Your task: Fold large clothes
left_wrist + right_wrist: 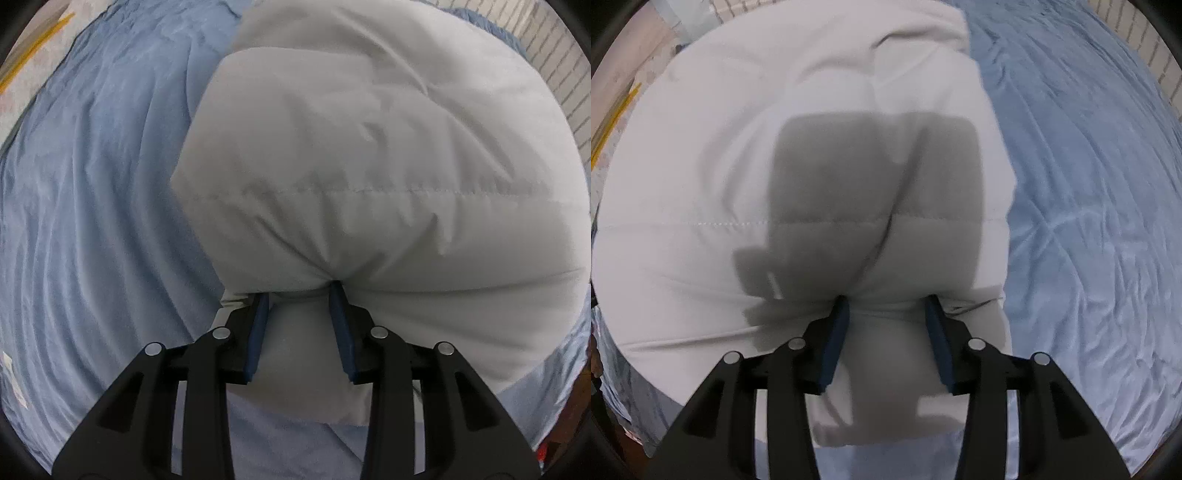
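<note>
Two grippers are seen pointing steeply down onto a white padded jacket (369,166) that lies folded on a blue sheet (92,221). The jacket is spread ahead of both sets of fingers, with its quilting seam running crosswise to them, so its long axis is judged to lie side to side between the two hands. In the left wrist view the bare sheet is at the left of the jacket; in the right wrist view it is at the right, so each hand is placed near its own end of the near fold. The left gripper (301,291) is narrowed on a thick roll of the jacket's near edge, and fabric is seen bulging between and over the blue pads (341,325). The right gripper (888,304) is set likewise, its pads (938,339) pressed into the padded edge. Neither hand is clearly nearer; the next move is judged to need both together, since the bulk could spring back open.
</note>
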The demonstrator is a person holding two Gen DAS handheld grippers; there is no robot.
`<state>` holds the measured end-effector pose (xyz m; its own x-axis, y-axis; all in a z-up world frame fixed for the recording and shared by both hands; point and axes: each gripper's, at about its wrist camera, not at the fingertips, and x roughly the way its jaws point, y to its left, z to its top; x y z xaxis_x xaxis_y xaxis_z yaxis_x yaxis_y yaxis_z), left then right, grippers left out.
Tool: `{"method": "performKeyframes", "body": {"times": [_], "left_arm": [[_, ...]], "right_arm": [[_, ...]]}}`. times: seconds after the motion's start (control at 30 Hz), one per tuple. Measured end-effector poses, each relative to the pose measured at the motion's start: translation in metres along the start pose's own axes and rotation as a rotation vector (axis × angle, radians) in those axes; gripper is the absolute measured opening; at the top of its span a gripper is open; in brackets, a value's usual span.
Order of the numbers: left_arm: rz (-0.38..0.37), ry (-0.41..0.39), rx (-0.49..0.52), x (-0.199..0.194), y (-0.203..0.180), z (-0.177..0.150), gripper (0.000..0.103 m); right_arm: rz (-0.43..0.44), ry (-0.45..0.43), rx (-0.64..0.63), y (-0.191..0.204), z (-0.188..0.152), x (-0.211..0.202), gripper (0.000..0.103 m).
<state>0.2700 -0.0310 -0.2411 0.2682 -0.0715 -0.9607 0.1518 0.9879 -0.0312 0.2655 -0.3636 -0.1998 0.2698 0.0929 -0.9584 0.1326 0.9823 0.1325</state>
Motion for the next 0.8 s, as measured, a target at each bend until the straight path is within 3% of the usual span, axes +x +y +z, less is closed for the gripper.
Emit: {"method": "performKeyframes", "body": {"times": [0.3,0.33,0.67,0.77,0.8], "left_arm": [[0.017,0.008,0.012,0.016,-0.016,0.007,0.035],[0.017,0.008,0.012,0.01,-0.014,-0.004,0.035],[0.053,0.008,0.013,0.006,-0.02,-0.006,0.035],[0.076,-0.03,0.015,-0.009,-0.016,-0.015,0.039],[0.092,-0.046,0.01,-0.013,-0.019,-0.02,0.042]], "right_arm": [[-0.019,0.017,-0.019,0.012,0.008,0.017,0.043],[-0.019,0.019,-0.019,0.013,0.008,0.018,0.043],[-0.012,-0.003,-0.02,0.021,0.009,0.02,0.043],[0.018,-0.033,0.008,0.014,0.005,0.006,0.046],[0.027,-0.047,0.02,0.01,0.002,-0.001,0.053]]}}
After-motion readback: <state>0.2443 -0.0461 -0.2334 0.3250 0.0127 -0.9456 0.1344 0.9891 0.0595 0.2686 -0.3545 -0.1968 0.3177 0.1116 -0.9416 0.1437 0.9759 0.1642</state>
